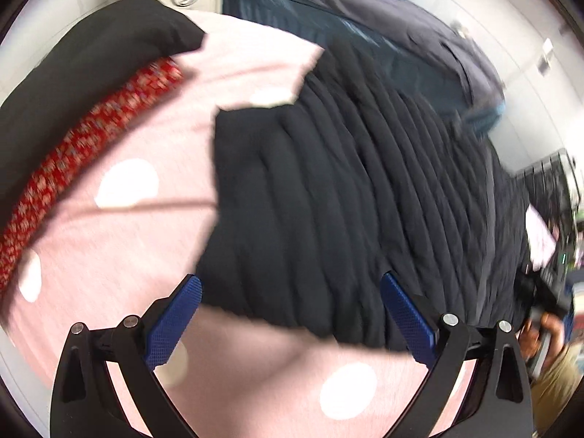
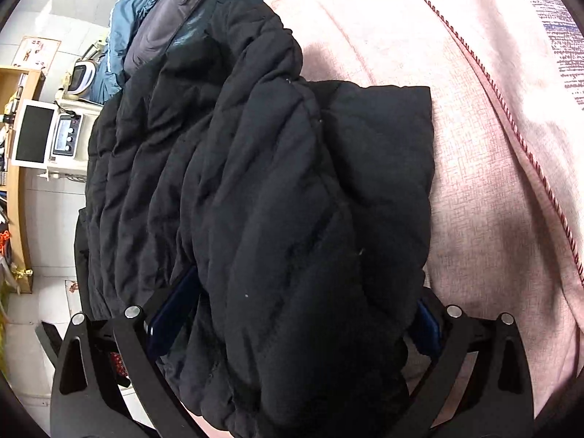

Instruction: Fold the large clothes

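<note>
1. Left wrist view, far left of the gripper: a black cushion (image 1: pixel 84 58) with a red patterned band (image 1: pixel 73 153) along its lower edge lies on a pink cloth with white dots (image 1: pixel 120 241).
2. Left gripper (image 1: pixel 290 292): the two blue-padded fingers (image 1: pixel 175 323) stand wide apart, with nothing between them; the pink cloth lies beneath them.
3. Just ahead of the left gripper: the black quilted jacket (image 1: pixel 346 197), a padded garment with close parallel stitched ribs. Its near hem runs across the gap between the fingertips, and one squared corner lies ahead and to the left. The view is motion-blurred, so finer detail cannot be told.
4. Beyond the jacket, ahead and to the right: a dark grey garment (image 1: pixel 365 7) with blue fabric at its far end.
5. Right wrist view, far left of the gripper: a wooden shelf (image 2: pixel 18 182) and a white device with a dark screen (image 2: pixel 34 137).
6. Right gripper (image 2: pixel 299 306): the jaws are held apart by a thick bunched fold of the black quilted jacket (image 2: pixel 262 189), which fills the gap and hides most of both pads; whether the fold is gripped or merely lies between the fingers cannot be told.
7. Ahead of the right gripper the jacket is matte, puffy and creased, with a folded panel at the upper right.
8. Right of the gripper: a pink woven cover (image 2: pixel 485 182) with a red stitched seam (image 2: pixel 529 153).
</note>
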`<state>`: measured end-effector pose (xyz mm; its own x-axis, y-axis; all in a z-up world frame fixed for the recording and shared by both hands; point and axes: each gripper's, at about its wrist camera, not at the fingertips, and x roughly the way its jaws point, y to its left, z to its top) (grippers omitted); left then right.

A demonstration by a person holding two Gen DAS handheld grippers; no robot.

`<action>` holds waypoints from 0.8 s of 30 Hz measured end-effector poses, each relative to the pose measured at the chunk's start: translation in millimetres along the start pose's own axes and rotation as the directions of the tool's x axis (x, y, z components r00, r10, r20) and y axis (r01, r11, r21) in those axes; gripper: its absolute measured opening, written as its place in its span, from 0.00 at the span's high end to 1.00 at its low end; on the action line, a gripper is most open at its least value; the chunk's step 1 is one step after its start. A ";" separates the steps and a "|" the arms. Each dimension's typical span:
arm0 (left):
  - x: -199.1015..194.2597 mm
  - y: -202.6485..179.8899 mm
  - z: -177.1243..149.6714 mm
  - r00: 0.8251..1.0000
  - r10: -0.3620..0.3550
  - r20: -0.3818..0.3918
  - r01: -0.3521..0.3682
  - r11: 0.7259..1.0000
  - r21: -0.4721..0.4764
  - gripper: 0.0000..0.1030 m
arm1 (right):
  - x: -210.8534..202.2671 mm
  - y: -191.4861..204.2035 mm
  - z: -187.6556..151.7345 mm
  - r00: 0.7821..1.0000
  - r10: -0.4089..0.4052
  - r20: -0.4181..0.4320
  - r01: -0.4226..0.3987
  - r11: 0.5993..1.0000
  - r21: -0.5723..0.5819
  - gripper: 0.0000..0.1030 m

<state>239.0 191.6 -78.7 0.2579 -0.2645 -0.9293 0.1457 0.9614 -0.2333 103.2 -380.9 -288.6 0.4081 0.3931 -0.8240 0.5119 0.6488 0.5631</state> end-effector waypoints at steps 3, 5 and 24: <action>11.0 17.5 30.9 1.000 -0.001 -0.017 0.001 0.999 -0.033 0.06 | 0.1 2.1 1.4 1.000 -0.020 -0.012 0.020 1.000 -0.011 0.05; 24.9 21.9 48.7 0.999 -0.005 -0.052 0.003 1.000 -0.031 0.06 | 1.4 6.8 2.6 1.000 -0.025 -0.015 0.025 1.000 -0.014 0.05; 123.7 0.0 88.2 0.984 -0.023 -0.179 0.024 1.000 0.006 0.05 | 20.6 54.0 0.9 0.989 -0.145 -0.009 0.145 0.989 -0.015 0.04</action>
<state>355.1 152.2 -168.3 0.0796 -0.2687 -0.9599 0.1579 0.9542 -0.2540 140.0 -338.3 -275.1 0.3223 0.3008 -0.8976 0.5544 0.7086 0.4366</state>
